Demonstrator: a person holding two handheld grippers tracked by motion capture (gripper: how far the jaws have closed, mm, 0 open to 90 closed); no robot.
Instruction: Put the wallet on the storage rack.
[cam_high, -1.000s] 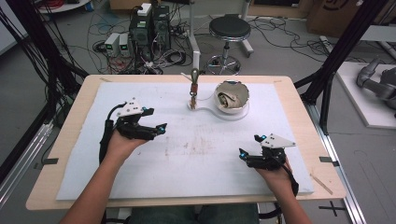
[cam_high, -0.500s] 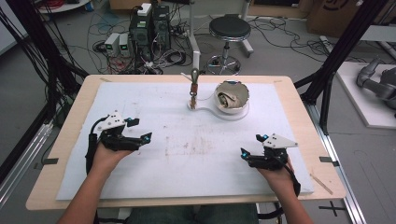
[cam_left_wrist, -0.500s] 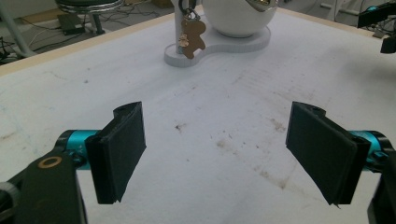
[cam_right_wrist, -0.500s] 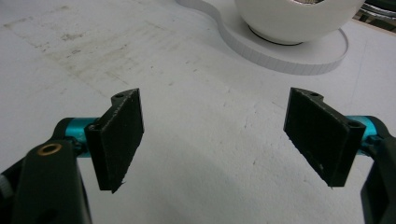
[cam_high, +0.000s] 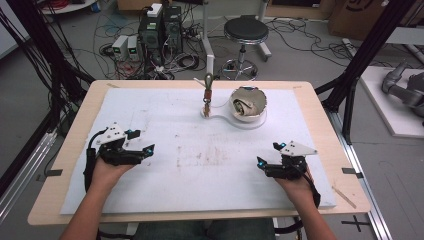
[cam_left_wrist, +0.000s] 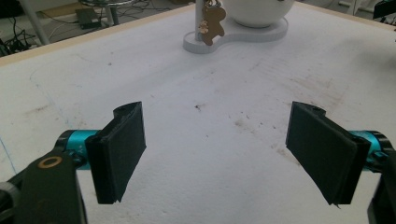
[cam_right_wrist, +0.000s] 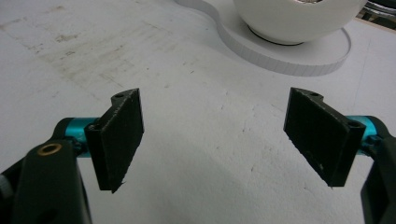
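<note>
Both hands (cam_high: 107, 172) rest low, jaws apart.

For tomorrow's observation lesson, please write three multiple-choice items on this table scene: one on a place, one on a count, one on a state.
1. Where does the white bowl stand?
A. at the far middle of the table
B. at the near left corner
C. between the two hands

2. How many gingerbread-man charms hang on the small post?
A. none
B. one
C. three

3. How do the jaws of the left hand-held gripper stand?
A. shut tight together
C. shut on the bowl
B. wide apart with nothing between them

Key:
1 A, the high view shows the bowl on its white base near the table's far edge.
2 B, the left gripper view shows a single brown figure hanging there.
3 B, only the white sheet shows between the two black pads.
</note>
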